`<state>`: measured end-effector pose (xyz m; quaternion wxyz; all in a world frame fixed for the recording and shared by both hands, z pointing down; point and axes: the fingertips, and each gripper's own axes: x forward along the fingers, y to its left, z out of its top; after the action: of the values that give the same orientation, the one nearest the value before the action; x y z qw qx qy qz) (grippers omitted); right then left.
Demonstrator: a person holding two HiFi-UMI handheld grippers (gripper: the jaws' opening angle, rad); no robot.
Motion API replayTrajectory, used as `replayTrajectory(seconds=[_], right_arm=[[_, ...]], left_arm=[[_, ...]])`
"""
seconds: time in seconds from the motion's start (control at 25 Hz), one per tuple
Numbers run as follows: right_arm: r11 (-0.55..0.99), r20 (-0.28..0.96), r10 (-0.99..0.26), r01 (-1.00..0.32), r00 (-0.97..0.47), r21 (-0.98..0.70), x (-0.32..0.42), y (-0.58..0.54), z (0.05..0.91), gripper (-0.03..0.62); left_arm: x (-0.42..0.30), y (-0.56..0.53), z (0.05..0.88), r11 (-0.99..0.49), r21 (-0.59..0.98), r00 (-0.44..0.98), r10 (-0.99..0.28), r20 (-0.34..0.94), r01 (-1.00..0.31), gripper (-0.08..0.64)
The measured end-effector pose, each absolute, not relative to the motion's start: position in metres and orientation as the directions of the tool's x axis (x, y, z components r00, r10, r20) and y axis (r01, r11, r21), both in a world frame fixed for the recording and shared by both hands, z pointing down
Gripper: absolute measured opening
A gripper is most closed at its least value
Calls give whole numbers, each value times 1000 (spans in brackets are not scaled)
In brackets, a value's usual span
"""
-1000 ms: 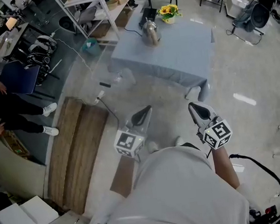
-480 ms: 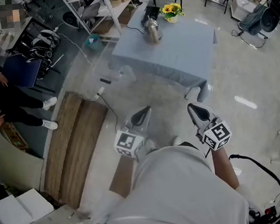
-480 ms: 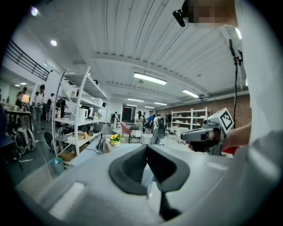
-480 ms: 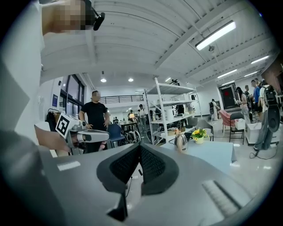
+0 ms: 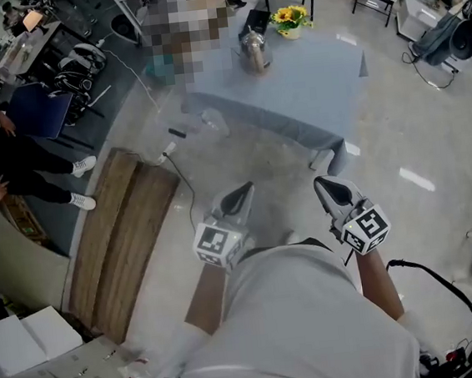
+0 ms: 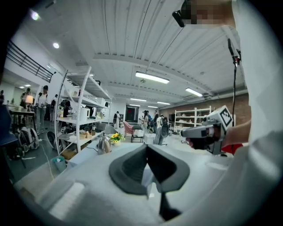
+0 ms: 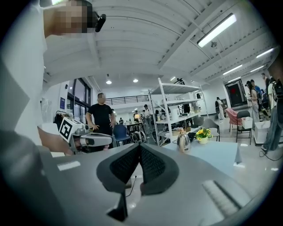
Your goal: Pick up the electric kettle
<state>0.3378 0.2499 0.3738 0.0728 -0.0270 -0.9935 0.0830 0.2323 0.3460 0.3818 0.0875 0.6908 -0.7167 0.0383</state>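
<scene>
Jaws clenched and empty on left gripper (image 5: pixel 239 196) and right gripper (image 5: pixel 331 188).
Approach the counter (image 5: pixel 314 92) first; part jaws before reaching the electric kettle (image 5: pixel 254 51).

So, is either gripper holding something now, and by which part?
Nothing is held. The left gripper and the right gripper are both shut and empty. The electric kettle stands on the table, apart from both.

A glossy pale floor (image 5: pixel 431 130) surrounds a bench (image 5: pixel 309 84) draped in blue-grey cloth. Wooden boards (image 5: pixel 124 238) lie nearby. White shelving (image 6: pixel 82 114) stands under ceiling strip lights (image 6: pixel 152 77).
</scene>
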Motion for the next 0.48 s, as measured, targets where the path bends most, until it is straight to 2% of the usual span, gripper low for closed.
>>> replayTrajectory(seconds=[0.48], right_arm=[[976, 140, 143, 116, -980, -185, 351, 238, 390, 5]], left_arm=[[255, 330, 392, 89, 51, -78, -980, 180, -995, 2]])
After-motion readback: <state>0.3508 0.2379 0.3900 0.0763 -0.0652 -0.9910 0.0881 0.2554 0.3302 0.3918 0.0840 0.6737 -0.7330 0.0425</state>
